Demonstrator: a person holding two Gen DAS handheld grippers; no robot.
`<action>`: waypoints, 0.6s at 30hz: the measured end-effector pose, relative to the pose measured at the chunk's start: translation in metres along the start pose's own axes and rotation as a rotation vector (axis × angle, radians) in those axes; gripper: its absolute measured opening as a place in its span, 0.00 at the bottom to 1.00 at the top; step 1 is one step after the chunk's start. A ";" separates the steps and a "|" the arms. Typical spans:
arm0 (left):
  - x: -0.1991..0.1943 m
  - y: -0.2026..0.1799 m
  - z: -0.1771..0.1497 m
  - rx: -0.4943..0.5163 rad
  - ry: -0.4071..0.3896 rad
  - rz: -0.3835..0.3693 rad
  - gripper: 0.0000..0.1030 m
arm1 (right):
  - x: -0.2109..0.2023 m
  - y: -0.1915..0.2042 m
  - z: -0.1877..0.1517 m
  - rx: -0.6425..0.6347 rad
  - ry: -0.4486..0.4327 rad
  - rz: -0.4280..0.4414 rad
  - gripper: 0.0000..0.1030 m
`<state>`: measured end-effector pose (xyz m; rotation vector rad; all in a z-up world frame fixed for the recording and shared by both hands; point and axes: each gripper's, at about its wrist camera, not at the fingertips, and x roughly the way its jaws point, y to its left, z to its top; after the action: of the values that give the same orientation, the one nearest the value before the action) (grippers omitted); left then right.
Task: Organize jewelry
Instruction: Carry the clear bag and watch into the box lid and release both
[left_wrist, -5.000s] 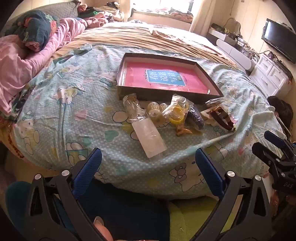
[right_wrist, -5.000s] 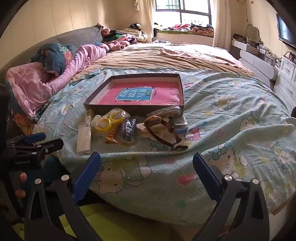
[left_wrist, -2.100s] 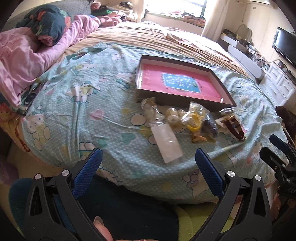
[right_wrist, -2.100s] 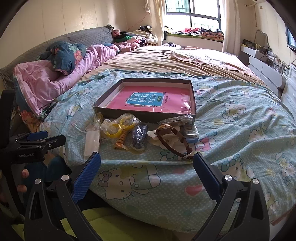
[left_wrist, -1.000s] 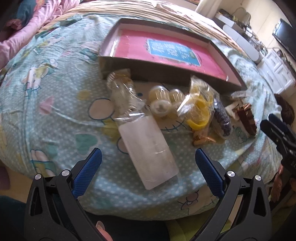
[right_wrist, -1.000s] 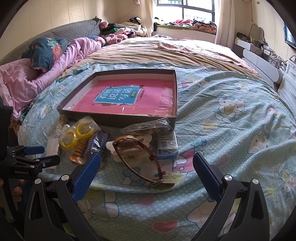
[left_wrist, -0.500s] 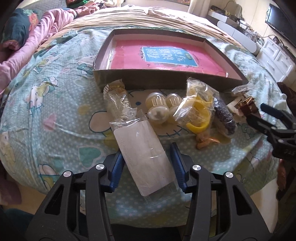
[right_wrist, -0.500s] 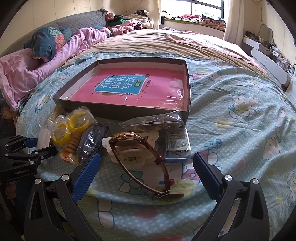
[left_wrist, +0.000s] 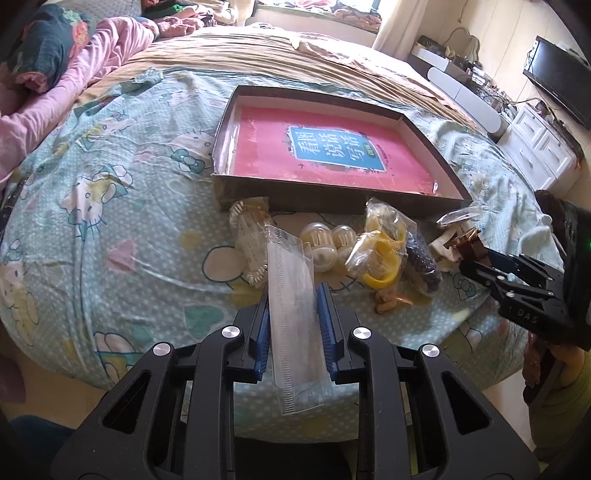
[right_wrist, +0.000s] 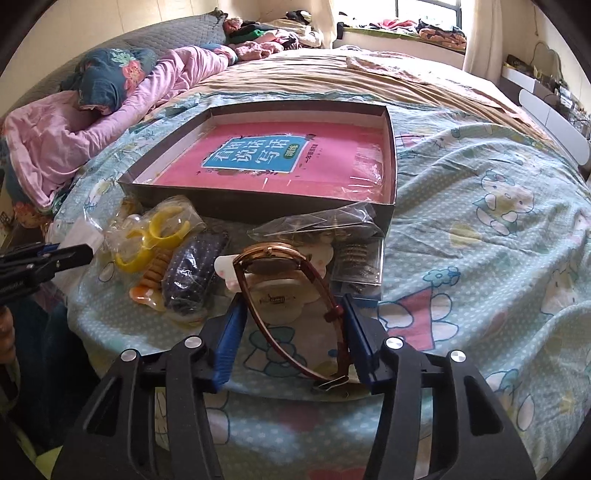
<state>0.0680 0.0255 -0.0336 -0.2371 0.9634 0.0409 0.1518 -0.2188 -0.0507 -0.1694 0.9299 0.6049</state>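
Left wrist view: left tool (left_wrist: 291, 314) has its 2 blue pads closed against the long sides of a clear flat packet (left_wrist: 293, 317), which runs straight out ahead btwn the fingers and tilts up off the bed (left_wrist: 110, 221); gripped by the edges prob. so the flat face stays free to slide into the box. Just beyond the packet tip sit a lacy white item in plastic (left_wrist: 249, 243), 3 small pale round pieces (left_wrist: 325, 243), bagged yellow rings (left_wrist: 380, 254) and a dark beaded pouch (left_wrist: 423, 260). The shallow box (left_wrist: 332, 201) with a pink book cover lining it lies further ahead, likely the drop spot. Right wrist view: right tool (right_wrist: 291, 328) is narrowed around a brown-strap watch (right_wrist: 280, 273), pads at either side of the strap loop; can't tell if they're pinching yet. Watch rests on white flower-shaped cards (right_wrist: 273, 291), small clear case (right_wrist: 356, 264) just ahead-right, box beyond. Both items are near the bed edge, close to the tools, so the reach stays short.
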 end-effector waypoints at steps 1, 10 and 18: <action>0.000 0.001 0.000 -0.006 0.002 -0.005 0.15 | -0.003 -0.001 0.000 0.006 -0.005 0.004 0.45; -0.017 0.005 0.018 -0.016 -0.057 -0.019 0.15 | -0.032 -0.017 0.012 0.068 -0.074 0.018 0.38; -0.017 0.012 0.055 -0.036 -0.111 -0.003 0.15 | -0.045 -0.023 0.035 0.074 -0.142 0.015 0.37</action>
<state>0.1014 0.0508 0.0081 -0.2671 0.8526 0.0680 0.1693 -0.2427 0.0036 -0.0522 0.8156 0.5881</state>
